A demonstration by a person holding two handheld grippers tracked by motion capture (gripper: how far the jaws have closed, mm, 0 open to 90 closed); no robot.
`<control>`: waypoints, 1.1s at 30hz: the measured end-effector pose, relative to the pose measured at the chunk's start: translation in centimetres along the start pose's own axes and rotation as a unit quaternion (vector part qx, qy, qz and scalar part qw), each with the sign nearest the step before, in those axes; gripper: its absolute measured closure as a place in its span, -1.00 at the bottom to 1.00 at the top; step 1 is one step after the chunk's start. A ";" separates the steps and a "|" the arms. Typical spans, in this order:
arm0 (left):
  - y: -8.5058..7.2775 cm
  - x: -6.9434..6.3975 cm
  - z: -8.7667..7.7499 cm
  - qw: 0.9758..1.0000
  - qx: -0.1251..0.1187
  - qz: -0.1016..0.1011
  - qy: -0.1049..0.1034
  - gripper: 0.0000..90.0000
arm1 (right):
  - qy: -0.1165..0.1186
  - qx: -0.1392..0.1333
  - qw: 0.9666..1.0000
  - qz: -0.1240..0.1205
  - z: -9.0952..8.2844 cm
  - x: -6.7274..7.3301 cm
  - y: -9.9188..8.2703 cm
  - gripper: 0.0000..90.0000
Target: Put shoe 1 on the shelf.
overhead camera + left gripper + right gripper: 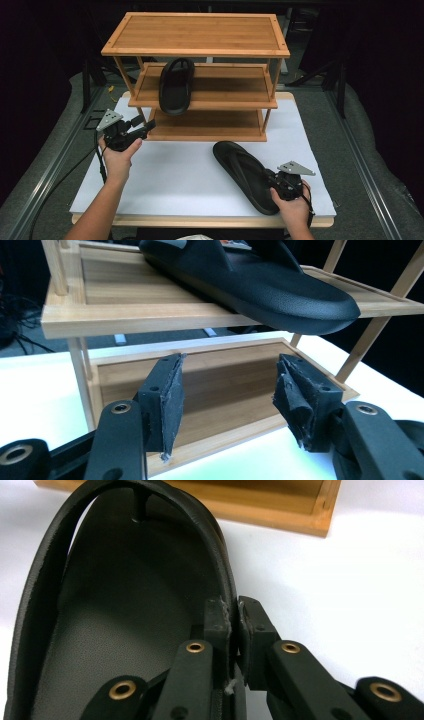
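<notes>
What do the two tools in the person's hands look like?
Both are black. The left tool and right tool each carry a grey three-cornered plate on top and trail a black cable. Each has two black jaws with brass-coloured rivets and worn, frayed dark pads. The forearms are bare, with no sleeves.

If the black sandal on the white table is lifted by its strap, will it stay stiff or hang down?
The sandal is probably light. The right gripper pinches only its thin strap, so the long sole will likely tilt and swing. The sole looks thick, so it should hardly bend.
</notes>
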State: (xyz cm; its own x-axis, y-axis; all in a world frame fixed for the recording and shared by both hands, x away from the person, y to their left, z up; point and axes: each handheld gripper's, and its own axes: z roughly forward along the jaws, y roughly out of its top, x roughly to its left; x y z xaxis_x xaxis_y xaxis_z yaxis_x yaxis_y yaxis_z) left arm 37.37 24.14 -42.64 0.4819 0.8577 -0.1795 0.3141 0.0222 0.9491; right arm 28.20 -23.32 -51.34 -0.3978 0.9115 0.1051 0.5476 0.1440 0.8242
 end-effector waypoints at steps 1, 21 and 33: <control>0.0 0.0 0.0 1.000 0.002 -0.001 -0.001 -0.01 | 0.008 -0.008 1.000 0.001 -0.4 0.0 0.2 0.86; -0.2 1.1 -0.8 1.000 -0.004 -0.024 0.006 -0.02 | 0.048 -0.038 0.998 0.012 -2.9 0.6 2.9 0.87; 0.0 0.8 -1.1 1.000 -0.006 -0.017 0.005 -0.02 | 0.073 -0.064 0.995 -0.004 -5.9 1.8 7.1 0.87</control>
State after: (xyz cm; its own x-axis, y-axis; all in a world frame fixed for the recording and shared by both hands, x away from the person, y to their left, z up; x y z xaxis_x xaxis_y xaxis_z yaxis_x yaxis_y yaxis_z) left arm 36.87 25.39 -42.53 0.4627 0.8616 -0.2087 0.3200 0.0573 0.9457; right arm 27.05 -22.96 -42.06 -0.5090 0.8439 0.1696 0.4495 0.0926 0.8884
